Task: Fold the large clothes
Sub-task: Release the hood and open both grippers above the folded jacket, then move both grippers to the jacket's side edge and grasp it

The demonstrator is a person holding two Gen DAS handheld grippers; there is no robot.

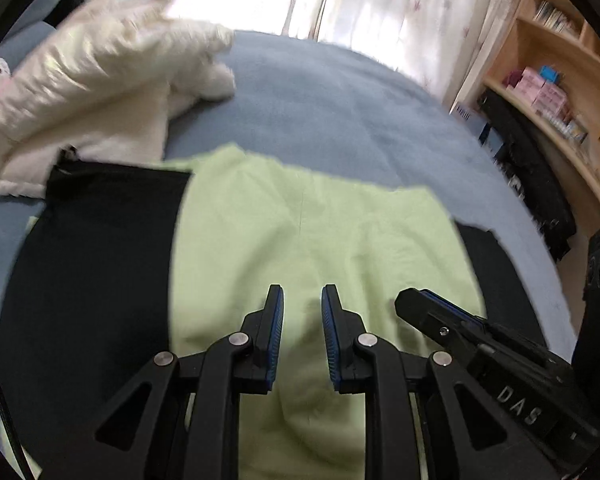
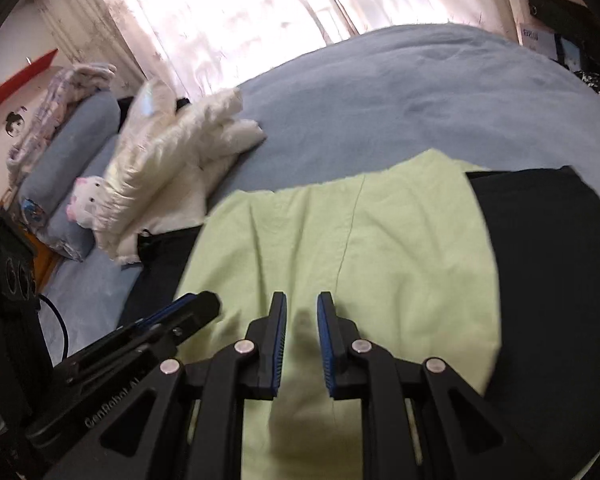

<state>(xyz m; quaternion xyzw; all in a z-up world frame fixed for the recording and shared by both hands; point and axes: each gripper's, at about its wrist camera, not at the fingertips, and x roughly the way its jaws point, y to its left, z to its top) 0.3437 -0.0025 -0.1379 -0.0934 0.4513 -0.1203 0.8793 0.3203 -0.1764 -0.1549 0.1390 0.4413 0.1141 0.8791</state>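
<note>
one green garment, one white jacket, two tongs

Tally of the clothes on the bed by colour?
Light green garment: 1
Black garment, under the green one, showing on both sides (seemingly one piece): 1
White puffy jacket: 1
Total: 3

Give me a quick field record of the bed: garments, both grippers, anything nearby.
surface: blue bed cover
top garment: light green garment, spread flat
underneath: black garment, showing on both sides of the green
left gripper: slightly open, nothing between the pads
right gripper: slightly open, empty
nearby: white puffy jacket, beyond the black garment
</note>
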